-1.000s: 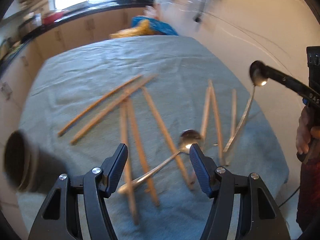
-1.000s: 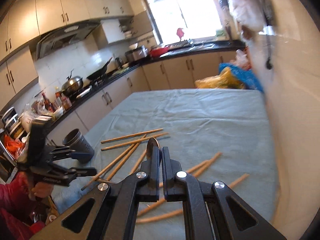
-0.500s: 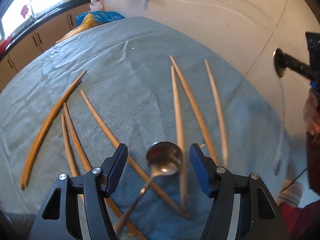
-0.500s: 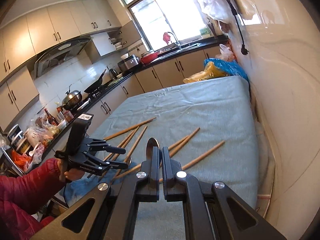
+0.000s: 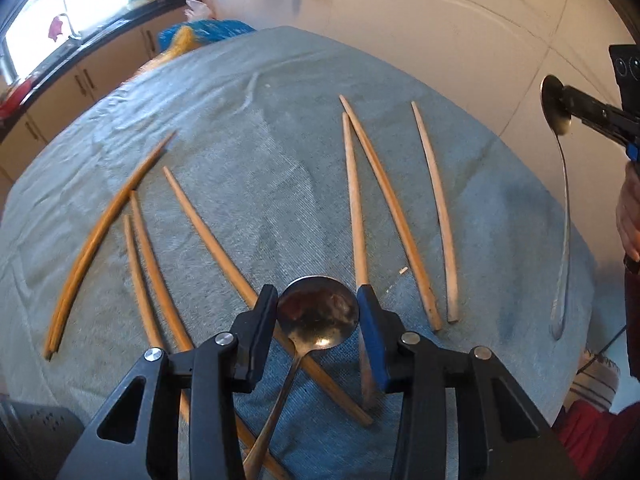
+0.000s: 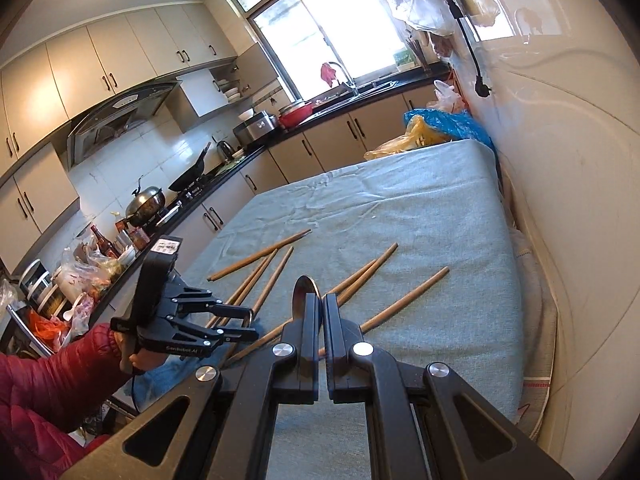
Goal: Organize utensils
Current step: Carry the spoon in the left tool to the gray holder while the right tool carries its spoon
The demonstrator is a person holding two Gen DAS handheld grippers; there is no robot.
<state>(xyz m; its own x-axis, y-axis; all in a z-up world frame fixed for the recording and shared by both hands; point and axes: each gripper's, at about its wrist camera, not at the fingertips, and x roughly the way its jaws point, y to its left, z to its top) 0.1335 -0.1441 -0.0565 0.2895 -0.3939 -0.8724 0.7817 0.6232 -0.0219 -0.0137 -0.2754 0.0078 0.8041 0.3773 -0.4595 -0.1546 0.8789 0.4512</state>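
Observation:
A steel spoon (image 5: 318, 312) lies on the grey-blue cloth (image 5: 260, 140), its handle crossing a chopstick. My left gripper (image 5: 318, 308) points down over it. Its jaws are closing, with the spoon's bowl between them and both pads touching the bowl's rim. Several wooden chopsticks (image 5: 356, 200) lie scattered over the cloth. At the right, my right gripper (image 5: 560, 104) is shut on the bowl of a second spoon (image 5: 564, 240), whose handle hangs down. In the right wrist view that spoon's bowl (image 6: 304, 292) sticks up between the shut fingers of the right gripper (image 6: 322, 300), with the left gripper (image 6: 240, 320) low at the left.
A dark perforated container (image 5: 36, 436) shows at the lower left corner. A cream wall (image 5: 460, 40) runs along the table's right side. Blue and yellow bags (image 6: 436, 128) sit at the far end. Kitchen counters (image 6: 248, 152) run behind and to the left.
My left gripper has come down over the lying spoon and its jaws have narrowed onto the bowl. The right gripper, still holding its spoon, has shifted a little sideways.

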